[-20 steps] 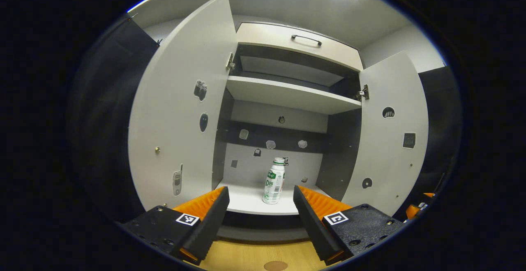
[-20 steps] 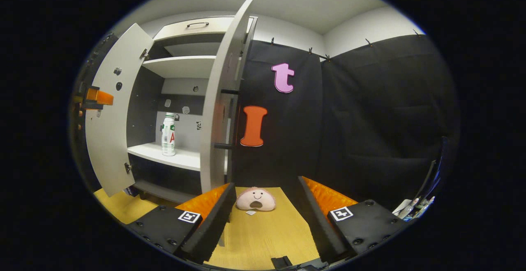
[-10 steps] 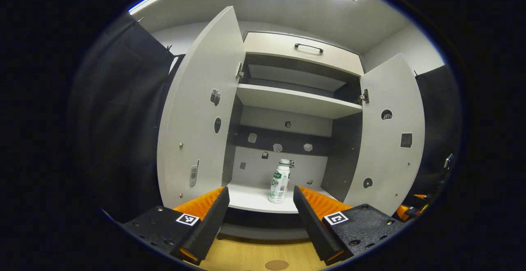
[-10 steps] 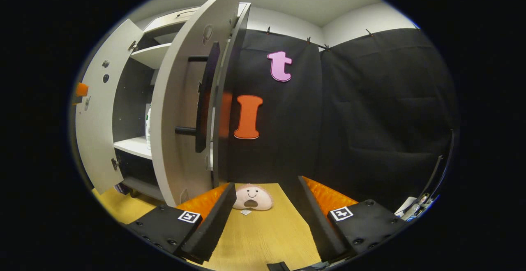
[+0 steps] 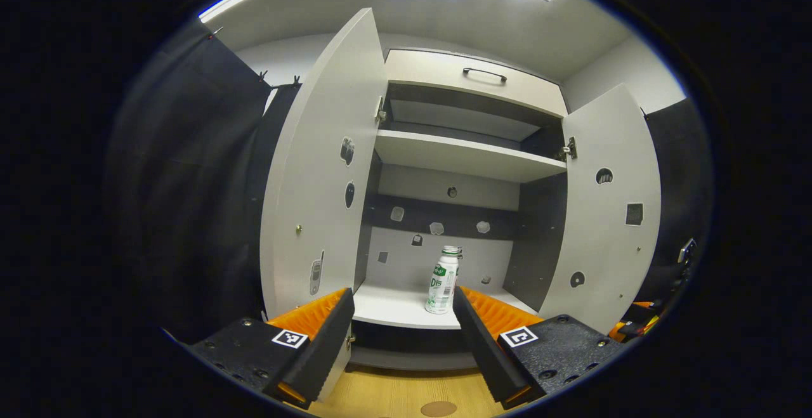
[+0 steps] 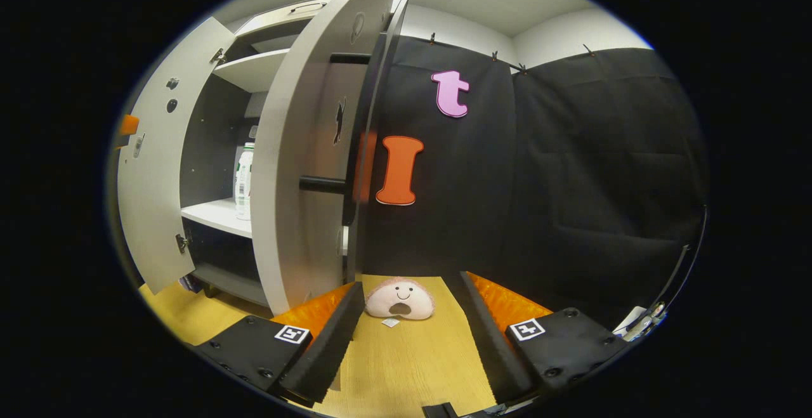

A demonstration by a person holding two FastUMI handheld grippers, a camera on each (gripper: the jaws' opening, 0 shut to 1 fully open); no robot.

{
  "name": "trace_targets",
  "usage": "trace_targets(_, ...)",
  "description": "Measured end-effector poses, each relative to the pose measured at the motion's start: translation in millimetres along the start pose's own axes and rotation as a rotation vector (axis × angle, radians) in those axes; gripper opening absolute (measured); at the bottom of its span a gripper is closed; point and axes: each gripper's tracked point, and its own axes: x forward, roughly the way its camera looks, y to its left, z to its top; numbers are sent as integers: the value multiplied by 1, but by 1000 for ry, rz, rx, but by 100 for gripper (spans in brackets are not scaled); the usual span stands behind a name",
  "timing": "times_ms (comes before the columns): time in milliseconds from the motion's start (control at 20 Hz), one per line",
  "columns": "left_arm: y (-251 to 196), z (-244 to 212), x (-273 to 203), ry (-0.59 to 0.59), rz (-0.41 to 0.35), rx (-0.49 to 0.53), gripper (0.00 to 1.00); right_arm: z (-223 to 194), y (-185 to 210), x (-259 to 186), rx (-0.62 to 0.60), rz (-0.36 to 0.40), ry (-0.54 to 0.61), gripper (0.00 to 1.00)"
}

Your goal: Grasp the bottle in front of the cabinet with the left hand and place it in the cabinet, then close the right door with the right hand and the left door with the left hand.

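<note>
A white bottle with a green label stands upright on the lower shelf of the open cabinet. My left gripper is open in front of that shelf, apart from the bottle, with nothing between its fingers. The left door and right door both stand wide open. In the right gripper view the right door rises close by with its outer face and black handle toward me. My right gripper is open and empty, low over the floor. The bottle shows past the door.
A pink plush toy lies on the wooden floor beside the right door, just ahead of the right gripper. A top drawer with a handle caps the cabinet. An upper shelf is bare. Black cloth walls stand on both sides.
The left gripper has drawn back and to the left, leaving the bottle standing on the shelf. The right gripper has swung round to the outer side of the right door, so its handle shows.
</note>
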Motion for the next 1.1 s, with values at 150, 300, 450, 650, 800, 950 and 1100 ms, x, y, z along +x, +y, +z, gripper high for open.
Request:
trace_targets(150, 9, -1, 1, 4, 0, -1, 95, 5, -3, 3, -29, -31, -5, 96)
trace_targets(300, 17, -2, 4, 7, -11, 6, 95, 4, 0, 4, -22, -28, 1, 87)
trace_targets(450, 21, -4, 9, 13, -28, 11, 95, 4, 10, 1, -4, -30, 10, 87)
trace_targets(650, 31, -10, 12, 22, -48, 5, 95, 8, 45, -2, -8, -12, 14, 93)
trace_targets(800, 37, -13, 12, 26, -80, -4, 94, 12, 82, -3, -7, 18, 15, 93)
trace_targets(950, 37, -12, 4, 23, -128, -19, 92, 12, 123, -1, -2, 47, 18, 93)
trace_targets(1100, 41, -7, -5, 10, -164, -12, 93, 14, 166, 1, 0, 85, 13, 93)
